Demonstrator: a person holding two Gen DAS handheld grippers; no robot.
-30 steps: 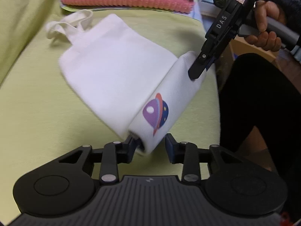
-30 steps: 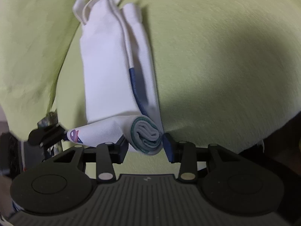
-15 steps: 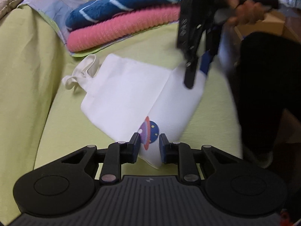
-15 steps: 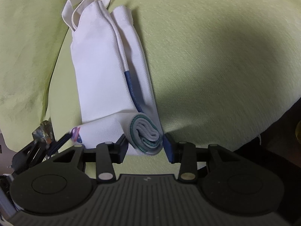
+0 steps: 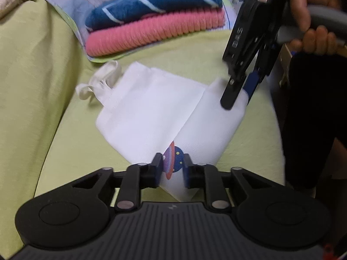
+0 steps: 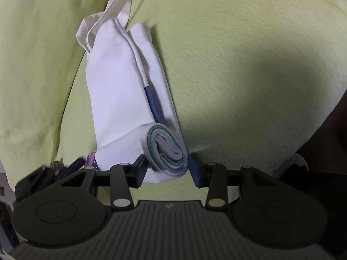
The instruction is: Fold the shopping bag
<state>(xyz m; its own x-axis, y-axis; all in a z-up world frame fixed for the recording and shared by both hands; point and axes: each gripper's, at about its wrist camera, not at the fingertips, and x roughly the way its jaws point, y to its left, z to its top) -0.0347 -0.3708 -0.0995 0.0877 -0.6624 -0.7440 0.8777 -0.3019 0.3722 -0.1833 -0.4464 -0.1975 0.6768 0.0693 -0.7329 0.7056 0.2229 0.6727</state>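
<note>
yellow-green bedding is spread under everything, on what looks like a bed or sofa. the white shopping bag is laid on it, partly rolled from its bottom end, its long axis running from the roll up to the handles, which point toward folded towels at the far edge. one end of the roll is pinched by the left tool at the planet print; the other end is clamped by the right tool.
</note>
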